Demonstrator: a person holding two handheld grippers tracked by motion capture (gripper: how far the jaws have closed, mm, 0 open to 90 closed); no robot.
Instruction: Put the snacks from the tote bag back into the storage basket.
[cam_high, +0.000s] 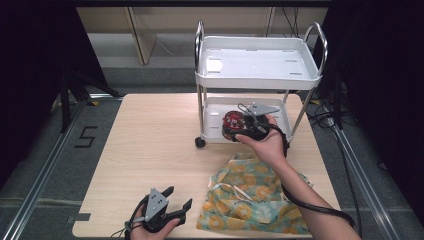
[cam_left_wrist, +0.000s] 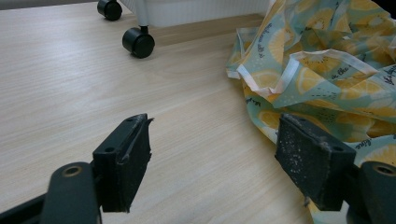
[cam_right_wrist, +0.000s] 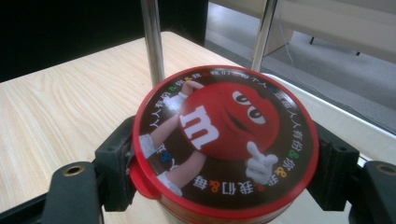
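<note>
Red round tin (cam_right_wrist: 224, 144) grasped by the right gripper (cam_high: 250, 127) at the lower shelf of the white cart (cam_high: 257, 75); left gripper (cam_high: 167, 207) idle and released.

The tin, with a red cartoon candy figure printed on its lid, is clamped between the two black fingers (cam_right_wrist: 116, 163) of the right gripper, one pressed against each side. It is held over the near left part of the cart's lower shelf, just beside a chrome post (cam_right_wrist: 153, 39). The left gripper is kept at the near edge of the counter (cam_high: 150, 135), fingers (cam_left_wrist: 123, 161) spread apart with nothing between them, low over bare wood. A lemon-print cloth bag (cam_high: 250, 197) is seen lying crumpled on the counter just to its right, near the cart's black caster (cam_left_wrist: 138, 42).
</note>
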